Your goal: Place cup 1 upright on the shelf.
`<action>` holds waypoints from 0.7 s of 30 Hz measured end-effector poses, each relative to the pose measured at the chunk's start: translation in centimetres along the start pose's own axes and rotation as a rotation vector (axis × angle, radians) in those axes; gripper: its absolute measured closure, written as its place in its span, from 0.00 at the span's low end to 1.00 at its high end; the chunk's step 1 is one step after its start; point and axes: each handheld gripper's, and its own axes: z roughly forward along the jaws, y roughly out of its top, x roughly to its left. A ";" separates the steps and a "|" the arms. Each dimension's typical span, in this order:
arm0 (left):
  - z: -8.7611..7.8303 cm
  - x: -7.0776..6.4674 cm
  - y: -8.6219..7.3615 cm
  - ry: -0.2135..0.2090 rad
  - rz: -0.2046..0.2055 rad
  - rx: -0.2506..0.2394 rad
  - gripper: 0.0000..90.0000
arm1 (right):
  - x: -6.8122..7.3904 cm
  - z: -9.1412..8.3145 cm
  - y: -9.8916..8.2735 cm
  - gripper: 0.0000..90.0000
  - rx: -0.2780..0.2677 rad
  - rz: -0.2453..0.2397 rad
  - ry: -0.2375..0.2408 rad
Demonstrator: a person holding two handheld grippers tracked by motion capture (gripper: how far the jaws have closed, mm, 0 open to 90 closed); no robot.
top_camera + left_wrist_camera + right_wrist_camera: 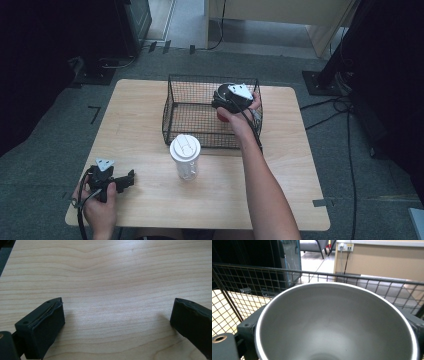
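Wooden table [150, 130]: left claw [131, 177] gapes empty; right claw [225, 106] grips steel cup [337, 322] inside wire basket [175, 107].

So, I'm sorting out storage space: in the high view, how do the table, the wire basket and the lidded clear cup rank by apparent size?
Largest to smallest:
1. Table
2. Wire basket, taking up a fraction of the tabletop
3. Lidded clear cup, clearly smallest, although nearer the camera
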 end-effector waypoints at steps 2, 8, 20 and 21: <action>0.0 0.0 0.0 0.000 0.000 0.000 0.00 | 0.1 0.3 -0.2 0.07 0.011 0.004 -0.001; 0.0 0.0 0.0 0.000 0.000 0.000 0.00 | 0.2 1.0 -0.9 0.06 0.044 -0.013 -0.007; 0.0 0.0 0.0 0.000 0.000 0.000 0.00 | -0.1 1.1 -0.8 0.05 0.062 0.015 -0.021; 0.0 0.0 0.0 0.000 0.000 0.000 0.00 | 0.0 1.0 -0.7 0.01 0.063 0.020 -0.012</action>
